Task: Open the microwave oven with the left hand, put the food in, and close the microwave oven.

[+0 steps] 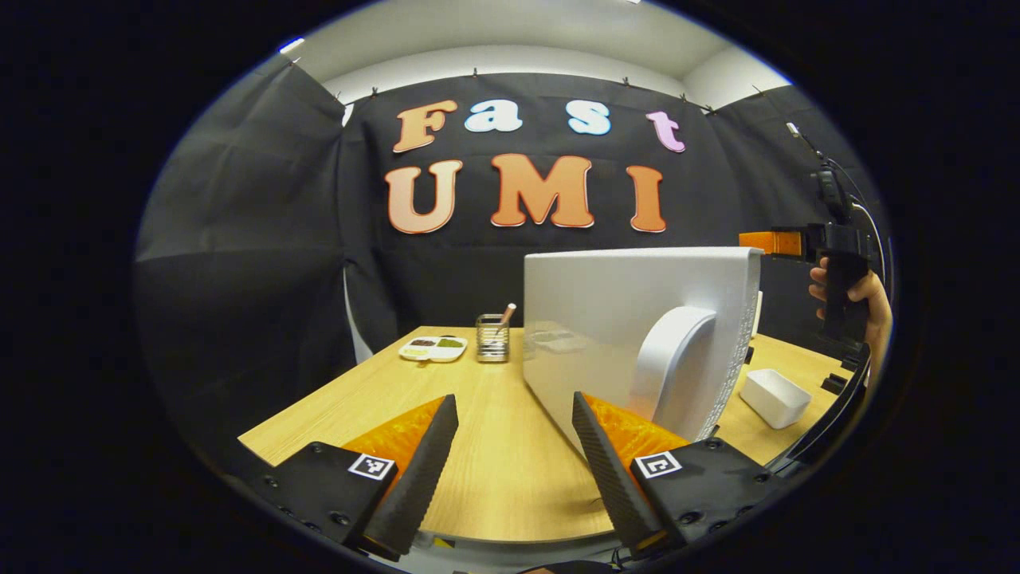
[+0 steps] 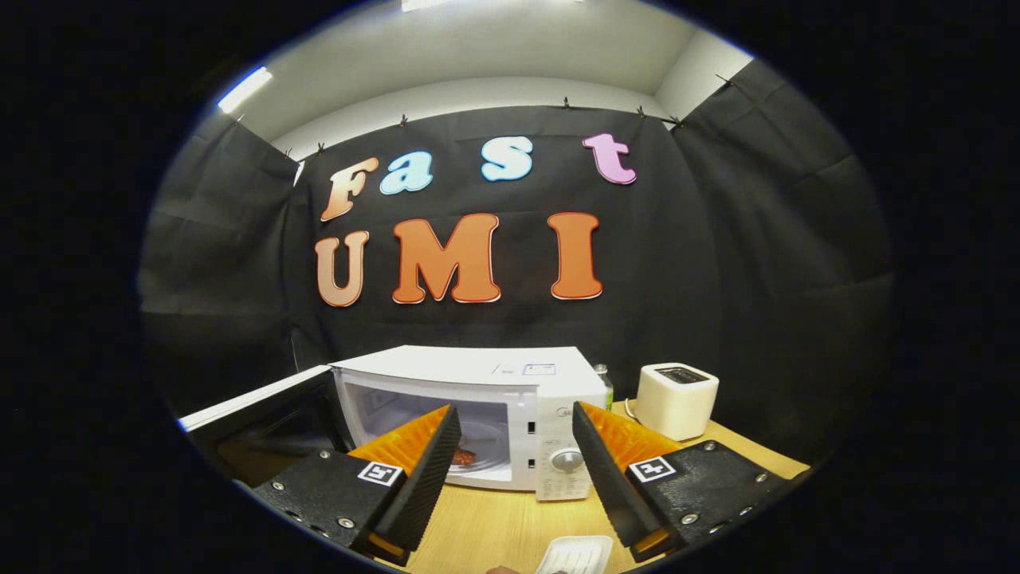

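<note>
The white microwave (image 2: 510,375) stands on the wooden table with its door (image 2: 255,418) swung wide to the left. A dark piece of food (image 2: 464,457) lies inside the cavity. My right gripper (image 2: 516,454) is open and holds nothing, a short way in front of the microwave. In the left gripper view the door's white outer face (image 1: 606,311) and its curved handle (image 1: 673,363) stand close ahead. My left gripper (image 1: 514,446) is open beside it, its right finger just below the handle and apart from it. The right gripper (image 1: 766,241), held by a hand (image 1: 865,291), shows beyond the door's top edge.
A white toaster (image 2: 677,399) and a small bottle (image 2: 606,381) stand right of the microwave. A white dish (image 2: 575,554) lies on the table under my right gripper. A white tub (image 1: 774,396), a utensil holder (image 1: 492,339) and a divided plate (image 1: 433,347) sit on the table (image 1: 494,478).
</note>
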Demonstrator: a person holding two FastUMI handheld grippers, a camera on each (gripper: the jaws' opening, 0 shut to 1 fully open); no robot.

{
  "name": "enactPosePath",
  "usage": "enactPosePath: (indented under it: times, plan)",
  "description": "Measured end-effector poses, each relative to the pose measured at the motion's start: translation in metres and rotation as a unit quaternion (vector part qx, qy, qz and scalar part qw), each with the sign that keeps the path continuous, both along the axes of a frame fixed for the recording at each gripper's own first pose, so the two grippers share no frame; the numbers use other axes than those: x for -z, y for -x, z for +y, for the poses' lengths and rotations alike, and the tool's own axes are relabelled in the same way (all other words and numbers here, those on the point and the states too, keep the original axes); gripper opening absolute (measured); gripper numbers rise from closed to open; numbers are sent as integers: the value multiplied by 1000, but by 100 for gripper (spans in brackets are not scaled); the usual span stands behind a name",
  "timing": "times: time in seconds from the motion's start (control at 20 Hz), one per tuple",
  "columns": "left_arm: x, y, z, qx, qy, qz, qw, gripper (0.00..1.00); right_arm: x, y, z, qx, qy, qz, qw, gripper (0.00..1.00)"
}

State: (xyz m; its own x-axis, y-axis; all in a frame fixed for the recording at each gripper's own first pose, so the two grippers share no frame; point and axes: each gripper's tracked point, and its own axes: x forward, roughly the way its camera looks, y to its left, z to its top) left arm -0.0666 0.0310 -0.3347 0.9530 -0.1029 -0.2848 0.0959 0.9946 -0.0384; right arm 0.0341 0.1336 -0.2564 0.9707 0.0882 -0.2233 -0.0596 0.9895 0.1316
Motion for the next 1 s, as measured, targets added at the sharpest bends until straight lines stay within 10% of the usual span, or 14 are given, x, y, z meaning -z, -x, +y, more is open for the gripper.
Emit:
enactPosePath:
  times: [0.8, 1.0]
  plan:
    - [5, -55, -178, 121, 22, -3, 992, 90, -19, 38, -128, 29, 43, -11, 999, 90]
    - [19, -73, -219, 145, 45, 25, 988, 51, -15, 42, -144, 31, 42, -9, 999, 94]
